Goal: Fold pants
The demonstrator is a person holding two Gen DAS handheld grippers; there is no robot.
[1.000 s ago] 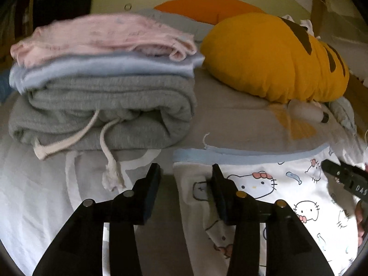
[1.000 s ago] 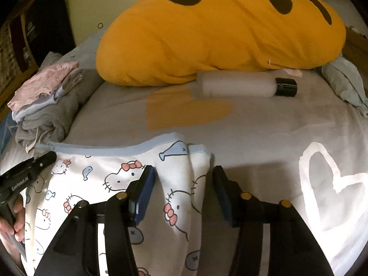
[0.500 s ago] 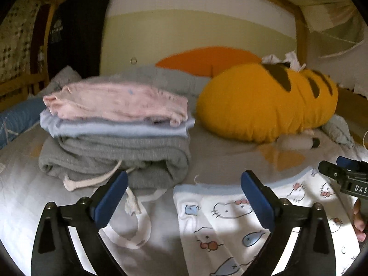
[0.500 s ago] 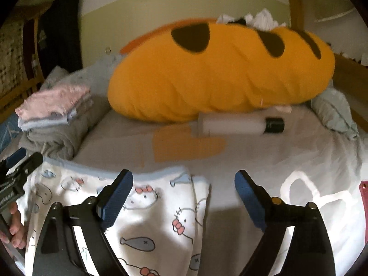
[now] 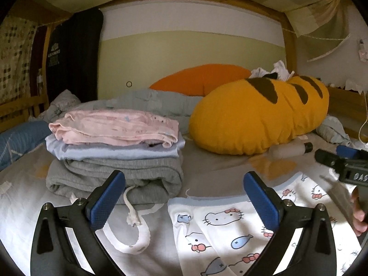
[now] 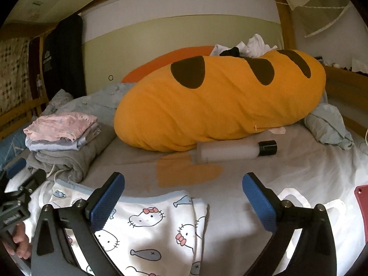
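the printed pants (image 5: 230,227) lie flat on the bed sheet (image 6: 264,168), already folded into a narrow packet, with the pale blue waistband (image 5: 220,201) on the far edge, toward the yellow bread-shaped pillow (image 6: 218,105). taking the pants as the landmark: the stack of folded clothes (image 5: 115,151) stands just beyond their far left corner, its white drawstring (image 5: 133,220) hanging down just beside the waistband; the white bottle (image 6: 230,153) lies well beyond the far right corner, against the pillow. the left gripper (image 5: 184,200) hangs over the left edge of the pants, and its jaws have just been opening; they stand wide apart with nothing between them, the cloth lies below and no pad presses on it. the right gripper (image 6: 182,201) hangs over the right edge, near the right end of the waistband, and its jaws also have just been opening; they are wide and hold nothing. the waistband runs across from one gripper to the other, while the rest of the pants comes toward the person and leaves the pictures at the bottom, so i cannot tell how long the packet is. both grippers seem equally near to the far edge, each at its own corner. i judge that the fold is laid down and released, and that a next fold or a carry to the stack needs each gripper to come down again on its own side.
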